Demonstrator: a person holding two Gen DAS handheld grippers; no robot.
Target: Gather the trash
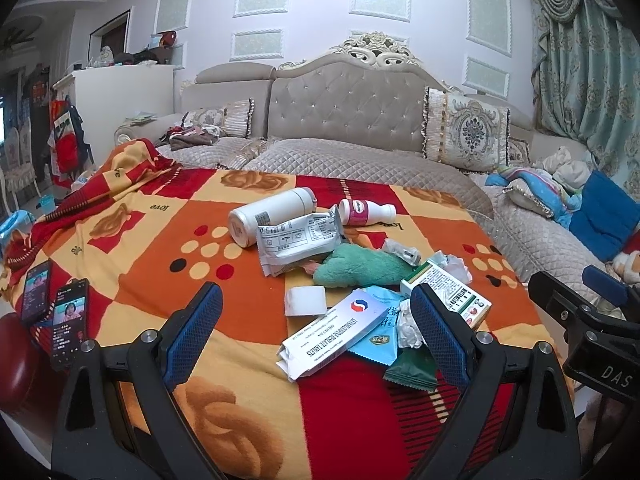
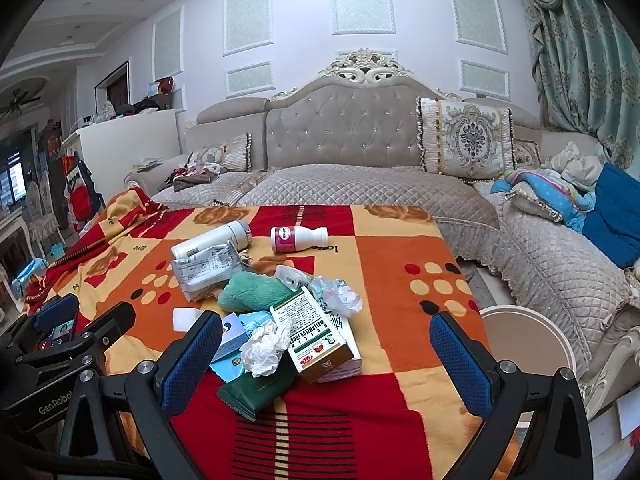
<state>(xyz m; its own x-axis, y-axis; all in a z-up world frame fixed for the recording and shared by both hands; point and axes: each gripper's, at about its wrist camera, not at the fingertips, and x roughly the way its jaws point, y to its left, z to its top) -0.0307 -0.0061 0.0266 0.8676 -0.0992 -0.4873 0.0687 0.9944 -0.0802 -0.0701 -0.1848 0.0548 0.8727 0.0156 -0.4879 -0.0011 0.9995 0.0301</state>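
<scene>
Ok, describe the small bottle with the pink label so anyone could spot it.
On the red and orange blanket, behind the trash pile, two bottles lie on their sides. The pink-labelled bottle is the shorter, right-hand one, lying clear of the pile; the larger white bottle touches a crumpled wrapper.

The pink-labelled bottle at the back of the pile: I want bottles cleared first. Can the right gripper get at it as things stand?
Probably yes. The pink-labelled bottle lies on its side on bare blanket, apart from the pile, nothing on top. The right gripper is open, though the green-and-white box and crumpled tissue lie between, so it must pass over them.
</scene>
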